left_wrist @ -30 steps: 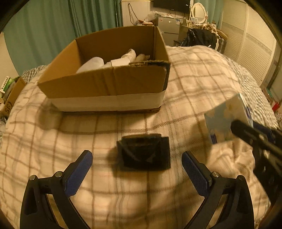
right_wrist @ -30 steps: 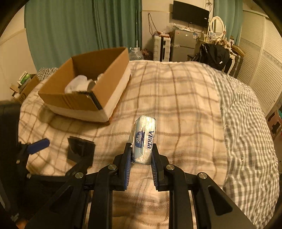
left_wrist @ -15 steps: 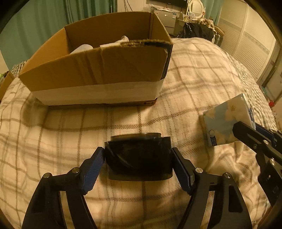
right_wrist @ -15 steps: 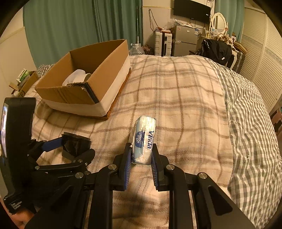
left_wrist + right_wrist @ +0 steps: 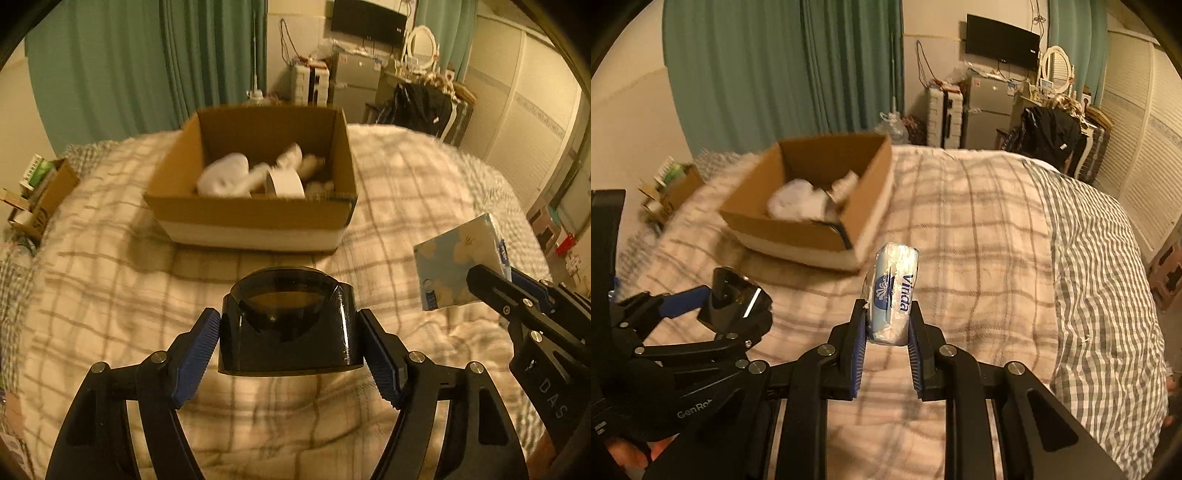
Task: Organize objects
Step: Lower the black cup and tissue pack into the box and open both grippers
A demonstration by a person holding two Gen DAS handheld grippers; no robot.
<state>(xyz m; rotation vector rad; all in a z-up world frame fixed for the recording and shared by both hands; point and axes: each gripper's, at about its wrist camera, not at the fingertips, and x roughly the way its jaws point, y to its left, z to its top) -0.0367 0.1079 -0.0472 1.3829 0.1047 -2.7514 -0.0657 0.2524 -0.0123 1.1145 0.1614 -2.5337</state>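
My left gripper (image 5: 290,338) is shut on a black glossy container (image 5: 290,325) and holds it above the bed, in front of the open cardboard box (image 5: 255,218). It also shows in the right wrist view (image 5: 735,299). My right gripper (image 5: 886,332) is shut on a blue-and-white Vinda tissue pack (image 5: 892,291), held above the bed to the right of the box (image 5: 812,236). The pack shows at the right of the left wrist view (image 5: 458,262). The box holds several white items (image 5: 225,177) and a roll of tape (image 5: 284,182).
A checked blanket (image 5: 979,229) covers the bed. A small box of clutter (image 5: 37,195) stands off the bed's left side. Green curtains (image 5: 783,74), a fridge (image 5: 986,110) and a chair with dark clothes (image 5: 1052,136) stand beyond the bed.
My left gripper closed on the black container and lifted it off the blanket. My right gripper lifted the tissue pack higher; the box interior now shows in both views.
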